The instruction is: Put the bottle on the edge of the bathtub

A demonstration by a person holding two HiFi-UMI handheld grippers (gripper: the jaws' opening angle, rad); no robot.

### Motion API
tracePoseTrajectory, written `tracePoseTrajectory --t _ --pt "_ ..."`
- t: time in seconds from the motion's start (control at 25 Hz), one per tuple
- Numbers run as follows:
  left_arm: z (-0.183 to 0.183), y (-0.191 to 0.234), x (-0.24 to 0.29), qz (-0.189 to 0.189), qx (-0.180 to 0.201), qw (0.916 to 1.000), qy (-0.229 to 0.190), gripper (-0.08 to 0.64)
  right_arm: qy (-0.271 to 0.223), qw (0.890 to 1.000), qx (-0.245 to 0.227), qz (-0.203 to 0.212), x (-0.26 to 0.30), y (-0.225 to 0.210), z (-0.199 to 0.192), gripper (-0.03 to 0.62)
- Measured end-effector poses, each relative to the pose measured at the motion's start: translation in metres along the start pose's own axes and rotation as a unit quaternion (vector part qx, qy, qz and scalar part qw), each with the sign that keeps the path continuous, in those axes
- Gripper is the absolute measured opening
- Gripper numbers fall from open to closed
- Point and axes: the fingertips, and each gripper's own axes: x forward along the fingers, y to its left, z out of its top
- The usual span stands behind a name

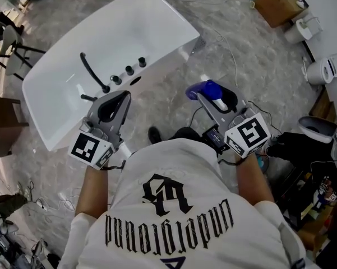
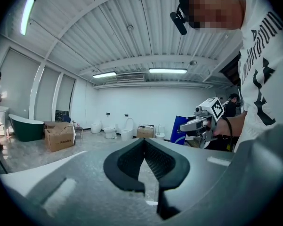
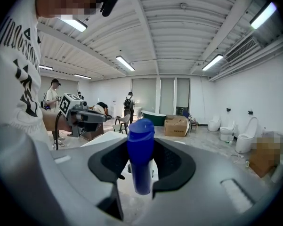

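- While the blue bottle [image 1: 207,88] is pinched in the right claw [image 1: 206,92], held in the air beside the white bathtub [image 1: 168,49] and apart from it, the step in hand looks like the carry toward the rim.
- Next, I judge, that claw must reach across to the tub's near edge. It must set the bottle's base flat on the ledge, clear of the black faucet [image 1: 92,72] and knobs [image 1: 129,70], then release.
- Left claw [image 1: 122,96] is clenched on nothing, tips meeting, close by the tub's near edge.
- Only the head view shows the tub, the ledge and the gap to cross.
- Only the right gripper view shows the pads pressing the bottle's sides, cap uppermost.
- Only the left gripper view shows its empty, closed jaws head-on.
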Motion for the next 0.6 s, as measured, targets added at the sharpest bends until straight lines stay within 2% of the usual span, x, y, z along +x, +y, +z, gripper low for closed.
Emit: tracePoseTrajectory --t 0.28,0.6 --pt "-0.004 0.028 0.001 0.015 -0.008 0.9998 -0.004 0.008 0.016 1.0 0.003 0.007 0.03 -0.011 -0.004 0.153" --pt "-0.012 0.065 -0.003 0.038 -0.011 0.9992 0.008 0.008 0.007 0.999 0.007 0.031 0.079 -0.018 0.0 0.153"
